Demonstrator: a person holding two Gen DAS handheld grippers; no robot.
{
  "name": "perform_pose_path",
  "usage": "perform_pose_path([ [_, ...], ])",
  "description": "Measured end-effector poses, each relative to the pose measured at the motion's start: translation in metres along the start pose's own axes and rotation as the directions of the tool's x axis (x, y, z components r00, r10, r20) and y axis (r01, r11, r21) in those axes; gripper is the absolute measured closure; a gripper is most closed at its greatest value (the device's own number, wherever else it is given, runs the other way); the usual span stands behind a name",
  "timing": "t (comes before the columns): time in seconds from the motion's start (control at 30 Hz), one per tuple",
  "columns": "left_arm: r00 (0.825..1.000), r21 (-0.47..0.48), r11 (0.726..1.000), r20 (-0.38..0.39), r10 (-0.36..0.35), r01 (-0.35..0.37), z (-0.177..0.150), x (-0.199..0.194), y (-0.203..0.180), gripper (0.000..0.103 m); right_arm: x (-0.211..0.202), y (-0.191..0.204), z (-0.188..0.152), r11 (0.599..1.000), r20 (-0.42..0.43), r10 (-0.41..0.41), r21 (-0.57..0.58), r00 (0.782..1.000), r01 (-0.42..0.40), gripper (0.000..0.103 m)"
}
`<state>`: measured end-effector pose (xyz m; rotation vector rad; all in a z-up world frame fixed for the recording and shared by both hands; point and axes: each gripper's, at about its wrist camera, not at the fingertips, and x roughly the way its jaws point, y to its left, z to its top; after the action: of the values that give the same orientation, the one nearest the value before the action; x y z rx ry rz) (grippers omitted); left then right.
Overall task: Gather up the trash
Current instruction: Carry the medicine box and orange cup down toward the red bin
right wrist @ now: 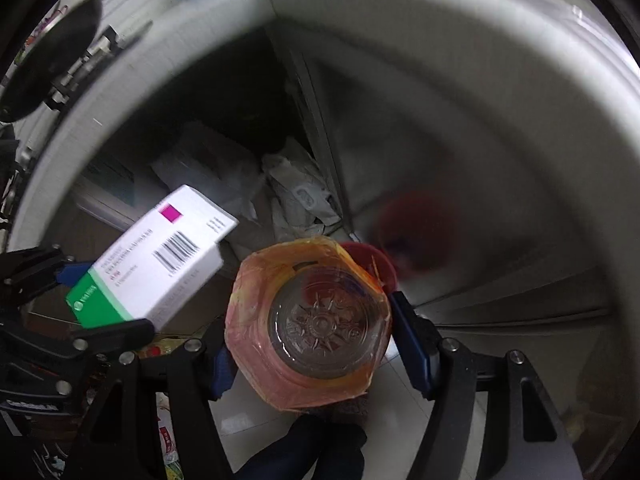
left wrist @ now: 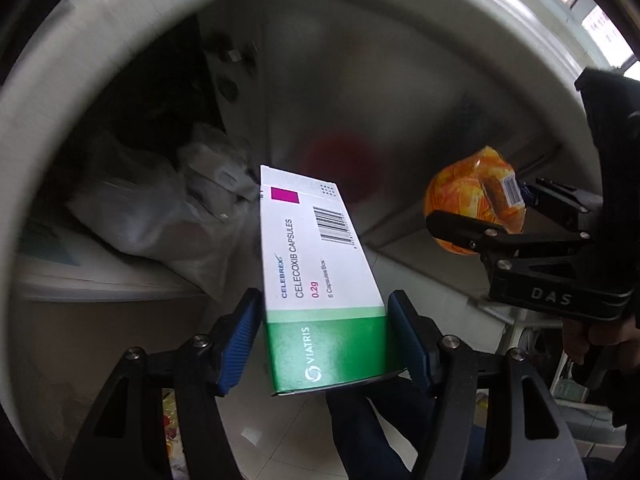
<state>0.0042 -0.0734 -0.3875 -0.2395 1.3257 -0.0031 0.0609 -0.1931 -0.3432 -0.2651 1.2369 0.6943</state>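
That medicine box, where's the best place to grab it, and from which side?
Across its two long narrow sides at the green end, coming in from behind that end, much as the left gripper holds the medicine box now. Those sides are flat and parallel, so the pads sit flush, and the rest pokes forward over the bin.

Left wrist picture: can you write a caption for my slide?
Left gripper holds a medicine box over the white bin; right gripper brings an orange-labelled bottle.

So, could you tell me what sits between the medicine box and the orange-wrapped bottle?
Nothing: in the left wrist view, only open air separates the medicine box from the orange-wrapped bottle.
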Motion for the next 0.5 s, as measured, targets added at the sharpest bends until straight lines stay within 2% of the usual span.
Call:
perform_pose_path([
  [0.27, 0.998, 0.012, 0.999, -0.051, -0.036, 0.036, -0.01, 0.152, 0.018, 0.041, 0.124, -0.024, -0.035, 0.999, -0.037, -0.011, -0.036, 0.999, 0.009, 0.038],
  [0.5, 0.996, 0.029, 0.998, -0.067, -0.057, 0.059, -0.007, 0.255, 0.039, 0.041, 0.219, -0.054, -0.049, 1.0, -0.061, -0.003, -0.027, 0.998, 0.002, 0.038],
])
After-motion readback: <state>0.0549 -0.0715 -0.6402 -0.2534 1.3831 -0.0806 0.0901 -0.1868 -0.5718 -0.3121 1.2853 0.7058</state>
